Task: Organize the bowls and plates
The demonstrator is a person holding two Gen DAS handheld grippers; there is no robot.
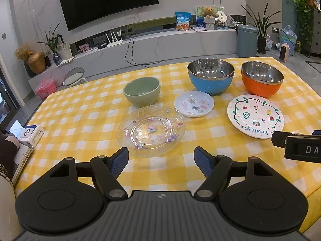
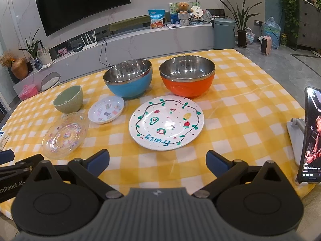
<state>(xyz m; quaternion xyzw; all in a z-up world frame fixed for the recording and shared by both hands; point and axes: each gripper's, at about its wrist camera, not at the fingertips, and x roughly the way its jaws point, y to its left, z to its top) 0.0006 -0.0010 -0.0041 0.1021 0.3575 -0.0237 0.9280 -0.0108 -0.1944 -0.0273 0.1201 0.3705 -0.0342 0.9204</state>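
Plates point(image 2: 166, 123) and bowls point(image 2: 187, 78) (unstacked), grippers point(image 1: 161, 158) parted

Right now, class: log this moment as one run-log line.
left tongs open, empty | right tongs open, empty | glass plate, Fruity plate untouched | nothing stacked

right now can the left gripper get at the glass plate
Probably yes. The left gripper is open and points at the glass plate, which lies flat just ahead with nothing between. The green bowl sits behind it, out of the way.

Three bowls point(image 2: 128, 82) behind three plates point(image 2: 166, 123)
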